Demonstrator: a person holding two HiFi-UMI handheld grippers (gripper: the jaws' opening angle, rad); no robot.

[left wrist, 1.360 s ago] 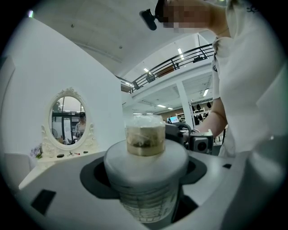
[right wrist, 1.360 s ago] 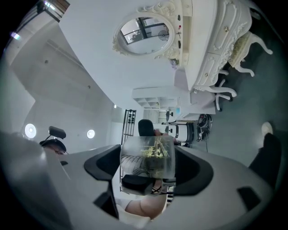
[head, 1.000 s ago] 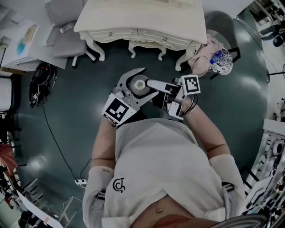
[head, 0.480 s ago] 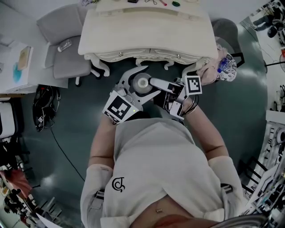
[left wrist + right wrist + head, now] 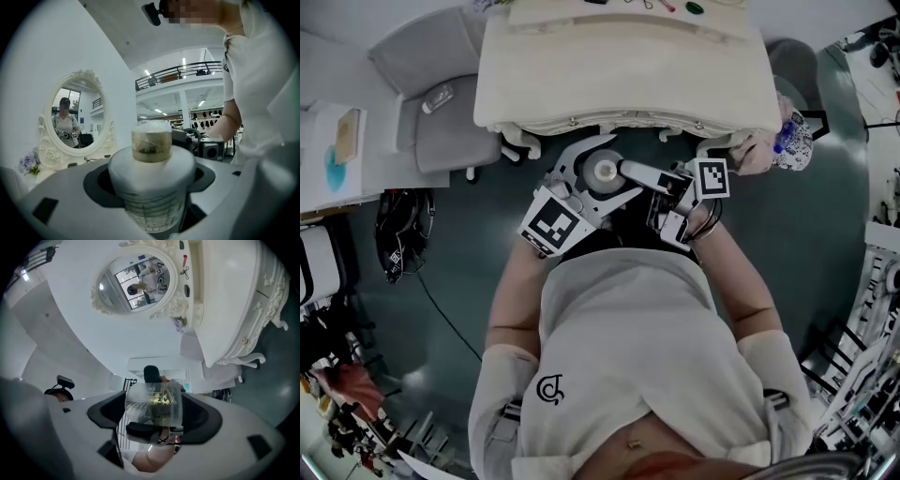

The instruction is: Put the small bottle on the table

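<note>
A white, print-covered container (image 5: 152, 185) sits between the jaws of my left gripper (image 5: 152, 206), which is shut on it. A small clear bottle (image 5: 151, 143) with golden content stands up out of its top. My right gripper (image 5: 154, 420) is shut on that small bottle (image 5: 154, 401). In the head view both grippers meet in front of my chest: the left gripper (image 5: 614, 169) surrounds the container's round white top (image 5: 602, 173), and the right gripper (image 5: 625, 170) reaches in from the right. The cream dressing table (image 5: 623, 75) lies just beyond them.
An oval mirror (image 5: 77, 115) in a carved white frame stands at the table's back. Small items lie along the table's far edge (image 5: 647, 5). A grey chair (image 5: 431, 103) is left of the table; a bundle of cloth (image 5: 778, 141) sits right. A black bag (image 5: 398, 248) lies on the dark floor.
The table has come nearer and now fills more of the head view's top. Both grippers keep the same hold and have moved slightly toward its front edge.
</note>
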